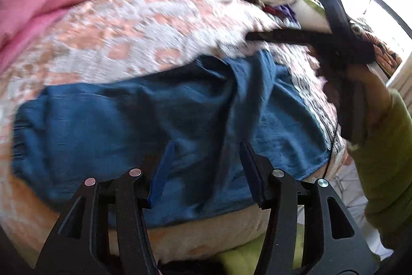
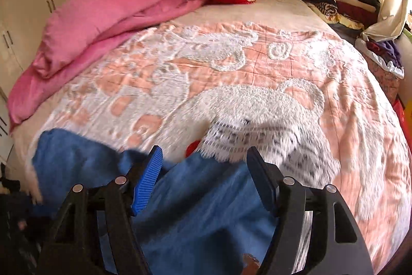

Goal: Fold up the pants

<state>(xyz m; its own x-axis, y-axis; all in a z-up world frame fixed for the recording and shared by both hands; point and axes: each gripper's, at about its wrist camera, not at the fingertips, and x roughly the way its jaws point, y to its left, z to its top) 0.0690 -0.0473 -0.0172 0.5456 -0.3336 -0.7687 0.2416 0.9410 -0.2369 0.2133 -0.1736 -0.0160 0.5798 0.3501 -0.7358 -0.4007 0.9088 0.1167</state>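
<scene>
One pair of blue pants (image 1: 159,115) lies spread on the bedspread (image 2: 257,61) — both grippers, left (image 1: 206,164) and right (image 2: 204,172), hover above it, fingers spread, empty. Only the left view shows the person's right hand (image 1: 370,97).

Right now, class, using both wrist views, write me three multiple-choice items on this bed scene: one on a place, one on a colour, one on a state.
1. Where do the pants lie?
A. On the patterned bedspread, near its front edge
B. On the stack of folded clothes
C. On the floor

2. What colour is the quilt bunched at the bed's far left?
A. Green
B. Pink
C. Grey

3. How does the left claw stand?
A. Shut on the pants
B. Shut on nothing
C. Open, above the pants

Answers:
1 A, blue cloth is spread over the peach and white cover.
2 B, it shows pink in both views.
3 C, its blue pads stand apart with nothing between them.
</scene>
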